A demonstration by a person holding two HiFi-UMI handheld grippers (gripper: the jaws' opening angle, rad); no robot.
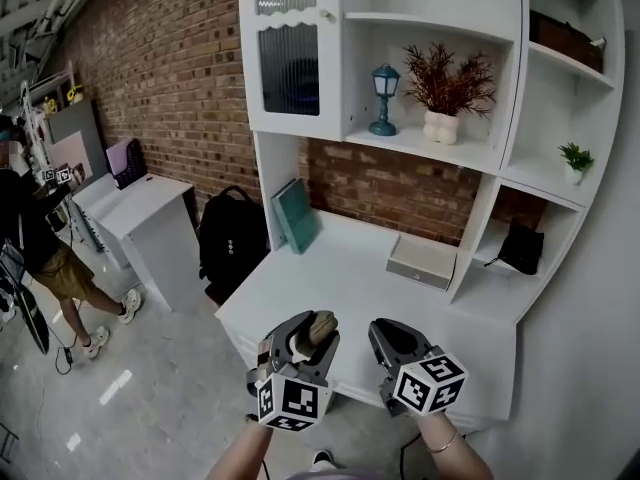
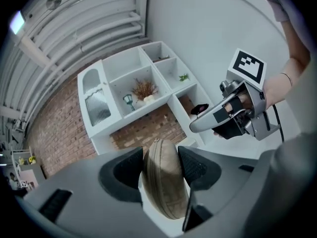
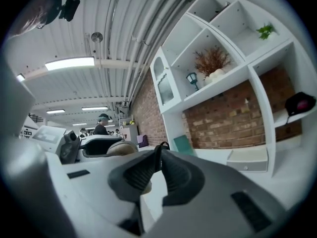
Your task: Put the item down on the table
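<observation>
Olive-tan and oval, the zip case [image 2: 166,187] sits upright between the pads of the left gripper [image 1: 312,333], both pads pressed on its flanks. It is held in the air, and the head view places it over the front edge of the white desk [image 1: 340,278]. From up there only the case's rounded top pokes above the jaws; the rest is hidden behind the gripper's body and marker cube. In the left gripper view its lower end is cut off by the jaw housing, so it may be a glasses case, but that can't be settled. The right gripper [image 1: 390,338] hovers just beside it with its jaws together and nothing between them. On the desk a teal book [image 1: 296,215] leans against the left upright, and a small drawer box [image 1: 422,262] stands near the back wall. A dark object [image 1: 520,248] sits in the lower right cubby, too shadowed to name. On the top shelf a brown box [image 1: 565,38] runs off the frame's edge. A black backpack [image 1: 232,238] stands on the floor to the left of the desk.
</observation>
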